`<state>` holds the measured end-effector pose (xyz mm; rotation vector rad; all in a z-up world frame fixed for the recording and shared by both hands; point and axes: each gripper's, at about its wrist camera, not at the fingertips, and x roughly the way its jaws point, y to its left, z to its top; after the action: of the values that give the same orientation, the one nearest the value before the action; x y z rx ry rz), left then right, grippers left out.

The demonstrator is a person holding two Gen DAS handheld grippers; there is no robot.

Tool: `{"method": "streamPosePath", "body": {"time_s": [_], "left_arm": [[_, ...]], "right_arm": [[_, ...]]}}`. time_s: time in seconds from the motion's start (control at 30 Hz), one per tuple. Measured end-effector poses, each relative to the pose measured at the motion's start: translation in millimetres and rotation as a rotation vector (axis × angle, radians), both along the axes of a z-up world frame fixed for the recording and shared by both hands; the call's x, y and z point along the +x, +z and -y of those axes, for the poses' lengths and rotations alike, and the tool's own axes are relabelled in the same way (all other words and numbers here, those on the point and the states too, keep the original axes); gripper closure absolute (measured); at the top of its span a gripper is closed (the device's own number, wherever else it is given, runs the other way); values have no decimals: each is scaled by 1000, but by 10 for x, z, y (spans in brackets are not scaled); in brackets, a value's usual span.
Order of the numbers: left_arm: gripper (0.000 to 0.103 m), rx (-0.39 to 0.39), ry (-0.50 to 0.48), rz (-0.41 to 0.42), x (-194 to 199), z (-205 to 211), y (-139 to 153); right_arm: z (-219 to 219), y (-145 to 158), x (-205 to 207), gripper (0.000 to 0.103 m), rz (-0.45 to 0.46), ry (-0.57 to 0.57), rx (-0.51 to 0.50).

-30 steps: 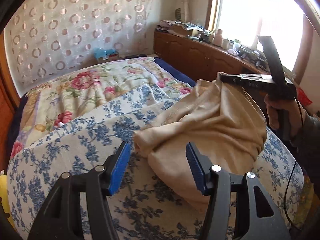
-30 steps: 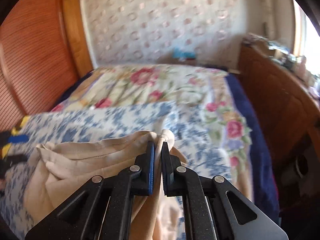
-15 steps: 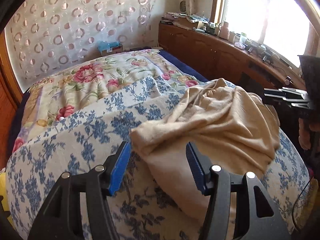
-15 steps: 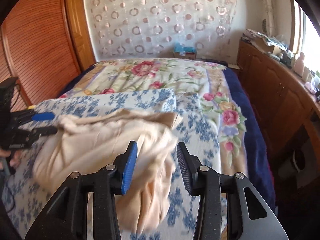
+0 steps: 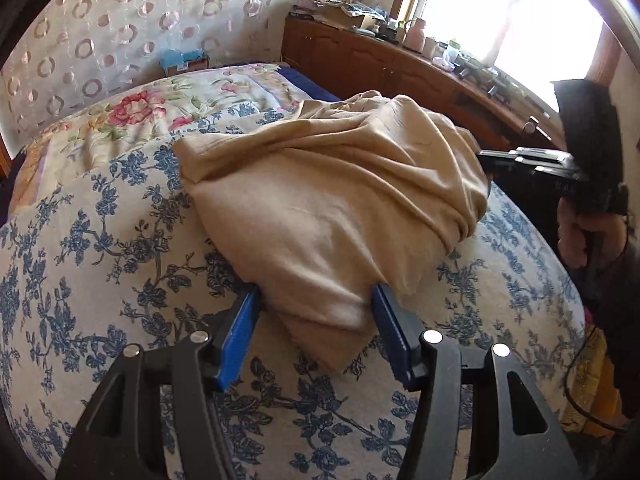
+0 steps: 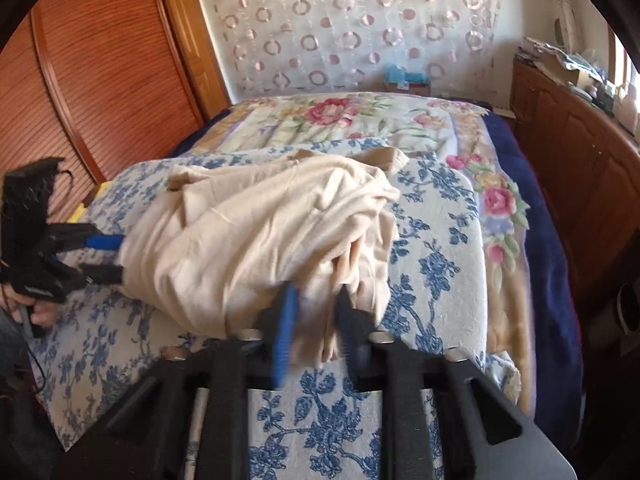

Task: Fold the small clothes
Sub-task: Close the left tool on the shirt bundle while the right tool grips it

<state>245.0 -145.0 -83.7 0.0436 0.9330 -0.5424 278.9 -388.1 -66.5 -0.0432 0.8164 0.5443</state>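
Note:
A beige garment (image 5: 340,200) lies crumpled in a heap on the blue-flowered bed cover (image 5: 100,260). My left gripper (image 5: 316,334) straddles its near corner. Its jaws are closing with the cloth between the blue pads (image 5: 240,336), which do not visibly squeeze it. The right wrist view shows the same garment (image 6: 248,240), with the left gripper (image 6: 104,256) at its left end. My right gripper (image 6: 316,320) is blurred, and its jaws are closing on a bunched fold at the garment's near edge. The left wrist view shows the right gripper (image 5: 486,162) at the heap's right side, held by a hand (image 5: 580,232).
A rose-patterned quilt (image 5: 140,112) covers the far half of the bed. A wooden cabinet (image 5: 380,64) with clutter on top runs along the window side. A slatted wooden wardrobe (image 6: 100,80) stands on the other side. A patterned curtain hangs behind the bed.
The right gripper let go of the raised cloth, which dropped onto the bed, then came down and closed on a near fold. The left gripper moved forward onto the garment's corner and narrowed.

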Motion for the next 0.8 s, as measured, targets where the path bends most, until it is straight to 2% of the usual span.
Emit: {"method": "streamPosePath", "body": {"time_s": [0.03,0.07,0.1,0.2,0.33,0.4,0.47,0.57,0.63,0.73,0.77,0.8], "left_arm": [[64,0,-6,1,6,12,-17],[83,1,-7,-9,16,14,-27],[94,-8,-4,-1,6,-1,-3],[95,-16,28,104,-104,-110,197],[95,-54,51,138,-195,-309,424],[95,-54,45,119,-249,-365,399],[95,-56,23,63,-276,-360,282],[94,-55,30,50,-279,-389,194],[94,-67,46,55,-307,-384,182],[92,-50,44,65,-366,-376,189],[90,-55,44,63,-369,-384,203],[82,-58,48,72,-370,-399,232]], "right_arm": [[-1,26,-7,99,14,4,-5],[6,57,-12,100,25,6,-7],[21,88,-26,101,40,4,-7],[103,229,-96,102,116,-63,-45],[241,351,-158,103,163,-123,-71],[301,356,-166,103,185,-182,-108],[369,296,-152,103,136,-169,-68],[288,212,-185,103,132,-154,-120],[317,211,-188,103,116,-151,-84],[322,232,-209,103,120,-160,-84],[321,236,-203,100,109,-154,-81],[329,253,-194,89,108,-155,-71]]}}
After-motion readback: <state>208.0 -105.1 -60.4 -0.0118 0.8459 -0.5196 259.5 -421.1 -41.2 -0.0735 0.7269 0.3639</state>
